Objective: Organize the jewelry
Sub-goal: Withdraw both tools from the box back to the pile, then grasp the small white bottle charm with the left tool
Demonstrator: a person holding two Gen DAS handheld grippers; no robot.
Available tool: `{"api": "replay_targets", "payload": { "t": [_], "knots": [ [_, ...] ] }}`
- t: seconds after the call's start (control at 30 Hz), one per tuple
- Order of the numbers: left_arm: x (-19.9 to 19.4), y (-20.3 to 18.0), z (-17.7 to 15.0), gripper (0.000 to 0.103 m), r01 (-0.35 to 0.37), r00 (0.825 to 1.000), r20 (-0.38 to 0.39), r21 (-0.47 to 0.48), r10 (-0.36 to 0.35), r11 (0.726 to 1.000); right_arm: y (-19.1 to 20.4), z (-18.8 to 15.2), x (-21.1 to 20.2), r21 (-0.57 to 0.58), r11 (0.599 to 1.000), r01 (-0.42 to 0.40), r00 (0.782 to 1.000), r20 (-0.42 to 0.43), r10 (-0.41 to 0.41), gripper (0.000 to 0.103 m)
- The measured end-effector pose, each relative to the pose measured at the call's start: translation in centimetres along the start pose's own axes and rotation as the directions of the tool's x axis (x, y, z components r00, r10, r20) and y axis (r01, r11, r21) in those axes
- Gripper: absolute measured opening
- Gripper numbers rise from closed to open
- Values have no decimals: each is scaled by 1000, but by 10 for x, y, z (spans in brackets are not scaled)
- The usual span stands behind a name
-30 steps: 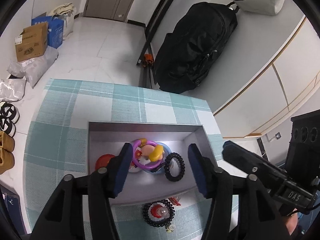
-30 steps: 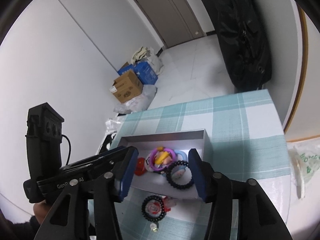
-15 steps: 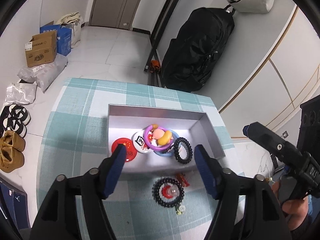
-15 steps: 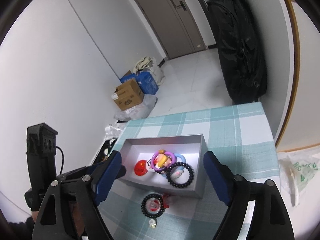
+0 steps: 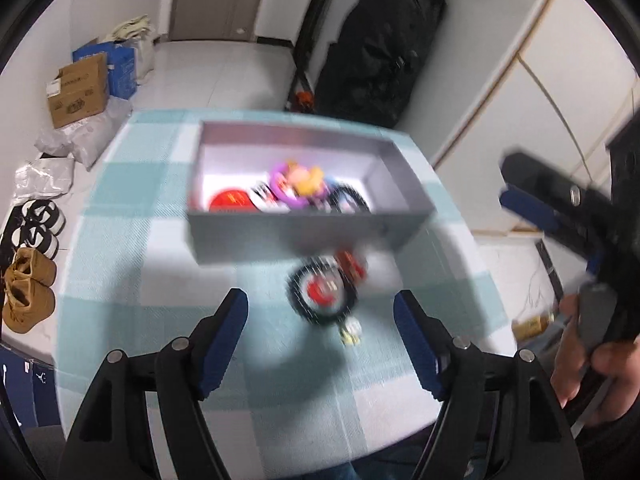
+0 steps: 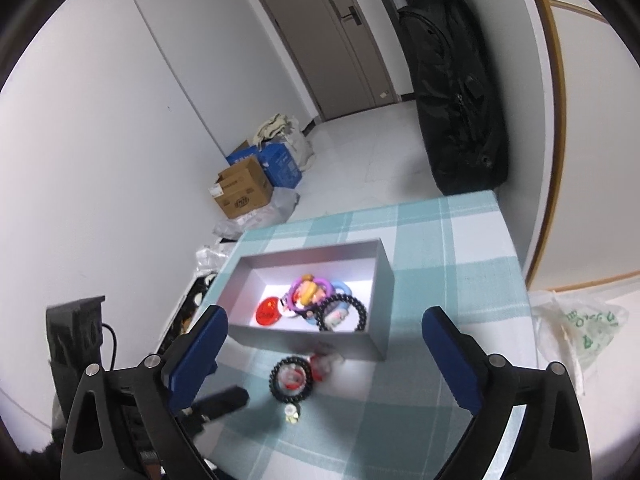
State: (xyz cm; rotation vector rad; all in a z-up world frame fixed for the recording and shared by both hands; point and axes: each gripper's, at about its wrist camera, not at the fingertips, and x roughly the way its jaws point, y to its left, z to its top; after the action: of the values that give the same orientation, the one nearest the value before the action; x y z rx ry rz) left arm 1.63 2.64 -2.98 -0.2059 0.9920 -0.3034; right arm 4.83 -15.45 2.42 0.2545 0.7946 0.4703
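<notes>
A grey box point(image 5: 304, 232) point(image 6: 360, 344) stands on the teal checked tablecloth point(image 5: 160, 280) point(image 6: 440, 240). It holds a purple ring point(image 6: 306, 292), a black beaded bracelet point(image 6: 342, 314) and a red badge point(image 6: 269, 312). In front of the box lie another black beaded bracelet point(image 5: 322, 294) point(image 6: 291, 377), a red piece point(image 5: 352, 266) point(image 6: 324, 362) and a small charm point(image 5: 351, 330) point(image 6: 292, 410). My left gripper point(image 5: 322, 336) is open and empty, just in front of the loose bracelet. My right gripper point(image 6: 324, 360) is open and empty, raised above the table.
A black bag point(image 5: 380, 48) point(image 6: 456, 112) leans on the wall behind the table. Cardboard and blue boxes point(image 5: 78, 90) point(image 6: 244, 192) and shoes point(image 5: 28, 296) lie on the floor at left. A plastic bag point(image 6: 576, 328) lies at right.
Both grippers have pulled back and up from the box. My left gripper now sits nearer the loose bracelet, its view blurred by motion. The right jaws stand wider.
</notes>
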Motion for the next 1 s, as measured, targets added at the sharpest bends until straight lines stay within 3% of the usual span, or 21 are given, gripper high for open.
{"api": "replay_targets", "payload": {
  "t": [0.17,0.3,0.8,0.93,1.0],
  "knots": [
    [10,-17,-12,71,-23,999,-42,57,25,998,-1,-7,-4,-13,999,31,999,-21,-31,99],
    [20,-21,-16,71,-13,996,-86,50,17,999,-2,-13,-11,-11,999,32,999,-24,-33,101],
    [33,-30,-24,70,-63,991,-110,81,72,995,-19,-21,-11,4,991,132,989,-68,-131,101],
    [33,-33,-25,60,-91,989,-108,90,101,992,-26,-21,-12,33,989,146,987,-71,-144,101],
    [32,-34,-25,44,-88,989,-109,93,98,992,-31,-20,-14,56,987,148,987,-70,-144,101]
  ]
}}
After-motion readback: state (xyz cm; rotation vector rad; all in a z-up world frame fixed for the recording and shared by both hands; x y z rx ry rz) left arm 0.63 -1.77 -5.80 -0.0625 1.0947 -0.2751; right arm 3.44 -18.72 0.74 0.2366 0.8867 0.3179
